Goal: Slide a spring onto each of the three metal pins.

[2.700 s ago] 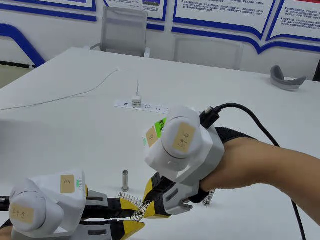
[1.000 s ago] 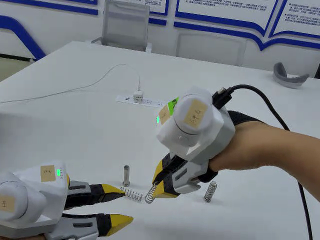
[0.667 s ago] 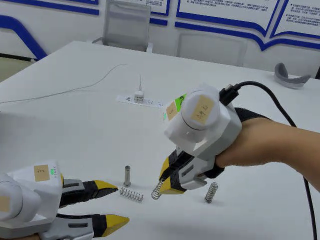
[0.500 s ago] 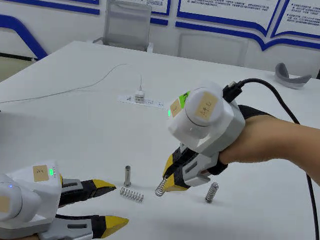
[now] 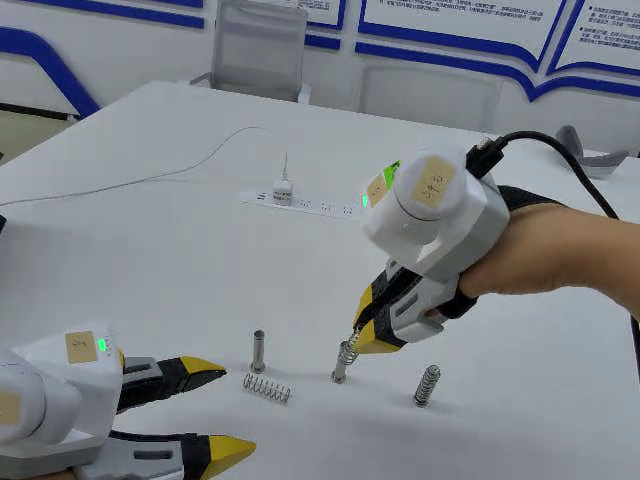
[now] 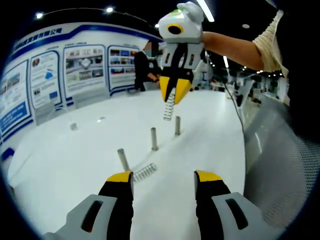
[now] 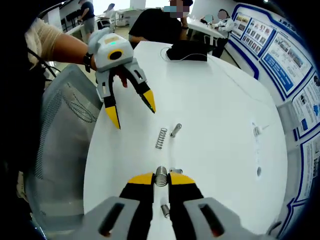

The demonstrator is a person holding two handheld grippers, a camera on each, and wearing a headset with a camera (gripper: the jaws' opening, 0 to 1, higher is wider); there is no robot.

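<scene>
Metal wire, light and springy: the spring (image 5: 347,350) would bow or flick away under a hard pinch, so we judge its top coils the place to hold. Our right claw (image 5: 368,330) is closed on those coils; the spring hangs below its tips, meeting the middle pin (image 5: 340,375). Our left claw (image 5: 228,410) gapes empty near a loose spring (image 5: 267,388).

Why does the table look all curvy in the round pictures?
Left gripper view: the fisheye lens bends the table edge and wall posters into curves. Right gripper view: same bending, and the spring held in the jaws looks oversized because it is so close. Head view: lines look straight, light is even, shadows are faint.
</scene>
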